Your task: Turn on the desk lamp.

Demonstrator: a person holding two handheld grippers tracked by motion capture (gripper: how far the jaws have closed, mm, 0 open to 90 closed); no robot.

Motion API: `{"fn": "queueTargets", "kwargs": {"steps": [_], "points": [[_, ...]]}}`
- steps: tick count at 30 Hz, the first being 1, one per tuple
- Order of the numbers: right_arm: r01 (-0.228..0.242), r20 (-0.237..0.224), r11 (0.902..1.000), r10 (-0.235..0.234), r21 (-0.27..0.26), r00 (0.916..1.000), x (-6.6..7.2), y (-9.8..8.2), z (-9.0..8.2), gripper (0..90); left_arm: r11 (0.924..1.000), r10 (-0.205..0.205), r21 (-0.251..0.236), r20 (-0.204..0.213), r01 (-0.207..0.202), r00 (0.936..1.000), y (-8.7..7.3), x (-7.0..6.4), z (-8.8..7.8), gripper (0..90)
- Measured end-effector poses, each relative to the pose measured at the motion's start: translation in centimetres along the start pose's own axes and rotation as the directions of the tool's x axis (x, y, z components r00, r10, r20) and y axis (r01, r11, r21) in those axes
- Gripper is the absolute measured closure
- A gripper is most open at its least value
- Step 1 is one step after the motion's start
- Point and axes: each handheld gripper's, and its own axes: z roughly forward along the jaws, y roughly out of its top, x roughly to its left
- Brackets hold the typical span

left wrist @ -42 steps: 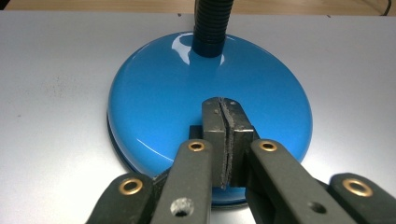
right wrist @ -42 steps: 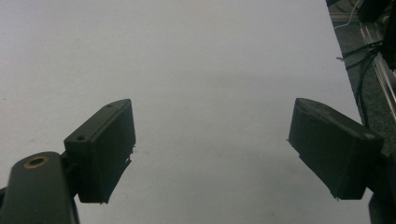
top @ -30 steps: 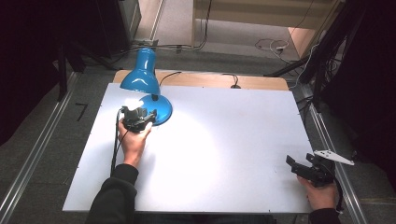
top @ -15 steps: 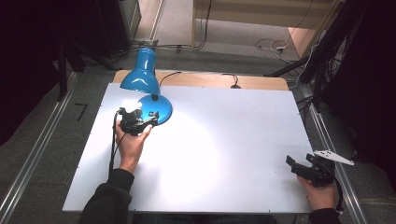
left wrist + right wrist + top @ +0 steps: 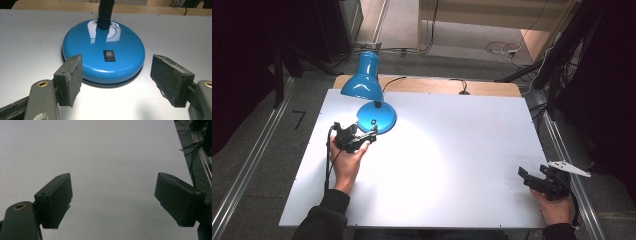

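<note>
Blue lamp base point(image 5: 103, 58) faces wide-jawed left gripper point(image 5: 116, 78).

- Desk lamp point(image 5: 371, 95): glossy blue, standing upright at the far left of the white table point(image 5: 452, 150)
- Base point(image 5: 103, 61): round, domed, flat on the tabletop, with a dark rim at the bottom edge
- Rocker switch point(image 5: 109, 55): black, set in the base's near slope
- Neck point(image 5: 105, 13): black, ribbed, rising from the base's far side
- Shade point(image 5: 363, 80): blue cone, tilted, lit patch on table beside base
</note>
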Motion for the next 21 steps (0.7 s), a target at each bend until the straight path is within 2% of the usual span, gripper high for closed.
{"fn": "queueTargets", "kwargs": {"steps": [21], "points": [[-0.002, -0.001, 1.0, 0.002, -0.002, 1.0, -0.1, -0.1, -0.1, 13.2, 1.0, -0.009, 0.002, -0.007, 0.009, 0.9999, -0.9, 0.5, -1.2, 25.4]]}}
